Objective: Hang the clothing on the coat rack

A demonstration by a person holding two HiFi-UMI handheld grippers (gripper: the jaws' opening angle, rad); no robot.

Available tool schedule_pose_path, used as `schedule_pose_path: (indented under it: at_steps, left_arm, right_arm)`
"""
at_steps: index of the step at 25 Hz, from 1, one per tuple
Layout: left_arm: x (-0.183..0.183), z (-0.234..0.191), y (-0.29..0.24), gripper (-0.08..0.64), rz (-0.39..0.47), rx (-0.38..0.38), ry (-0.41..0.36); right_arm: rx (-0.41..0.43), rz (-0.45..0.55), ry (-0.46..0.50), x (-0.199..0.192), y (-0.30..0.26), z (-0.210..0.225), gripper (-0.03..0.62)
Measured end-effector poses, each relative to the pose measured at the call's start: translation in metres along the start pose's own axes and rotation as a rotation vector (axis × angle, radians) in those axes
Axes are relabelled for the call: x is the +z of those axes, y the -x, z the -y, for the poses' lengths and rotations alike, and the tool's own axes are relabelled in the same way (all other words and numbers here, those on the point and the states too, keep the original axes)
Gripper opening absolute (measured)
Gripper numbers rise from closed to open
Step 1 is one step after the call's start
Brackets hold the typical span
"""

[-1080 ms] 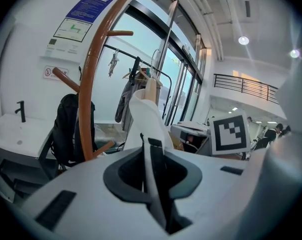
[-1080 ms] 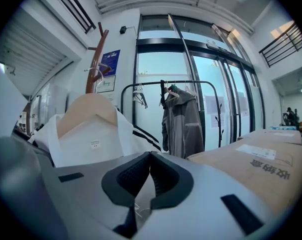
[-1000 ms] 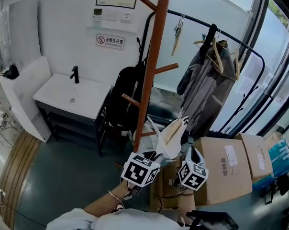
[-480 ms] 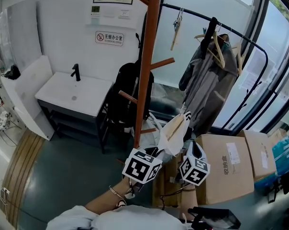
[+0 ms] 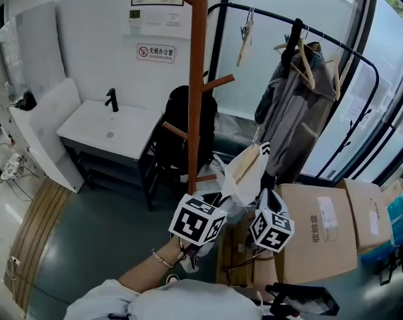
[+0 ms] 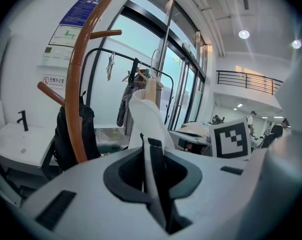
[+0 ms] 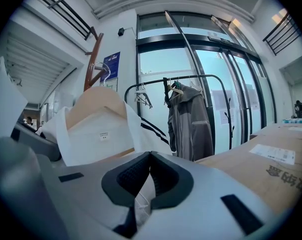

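White garment (image 5: 245, 172) | left tool (image 6: 152, 174), right tool (image 7: 141, 199) clamped | cardboard box (image 5: 318, 235) seemingly closed

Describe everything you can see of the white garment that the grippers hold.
The white garment, thin cloth with a collar, a small neck label and two black stripes at one shoulder, sits on a wooden hanger. The left gripper and right gripper each pinch its fabric, holding it up near the coat rack.

White wall (image 5: 88, 25), white sink counter (image 5: 131, 135), grey floor (image 5: 95, 225), glass doors (image 5: 271, 45), cardboard boxes (image 5: 321, 229)
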State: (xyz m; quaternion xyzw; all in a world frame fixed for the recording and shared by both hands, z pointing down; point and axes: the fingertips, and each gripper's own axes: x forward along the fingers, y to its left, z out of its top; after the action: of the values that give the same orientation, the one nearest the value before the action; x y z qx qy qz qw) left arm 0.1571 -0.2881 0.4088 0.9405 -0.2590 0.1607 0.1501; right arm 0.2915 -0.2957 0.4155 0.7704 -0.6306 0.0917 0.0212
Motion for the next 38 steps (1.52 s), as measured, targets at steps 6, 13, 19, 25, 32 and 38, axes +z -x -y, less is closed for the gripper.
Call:
schedule_pose_path:
  at_steps: [6,13,19,25,32,38]
  left_arm:
    - [0.013,-0.002,-0.003,0.052,0.013,0.031,-0.003]
    - [0.030,-0.008,-0.002,0.052,0.042,0.063,-0.005]
    - [0.047,-0.011,-0.001,0.052,0.069,0.081,-0.003]
    - [0.060,-0.012,-0.002,0.052,0.091,0.088,-0.007]
    - [0.078,-0.018,0.002,0.052,0.127,0.102,-0.015]
    - [0.094,-0.027,0.007,0.052,0.162,0.102,-0.010]
  right_arm:
    - [0.016,-0.001,-0.009,0.003,-0.004,0.007,0.023]
    - [0.041,-0.013,-0.018,0.000,-0.010,0.008,0.023]
    - [0.045,-0.021,-0.022,-0.002,-0.013,0.013,0.023]
    - [0.053,-0.020,-0.020,-0.001,-0.017,0.015,0.022]
    - [0.053,-0.024,-0.025,-0.001,-0.023,0.018,0.023]
    - [0.057,-0.025,-0.024,-0.001,-0.028,0.017,0.023]
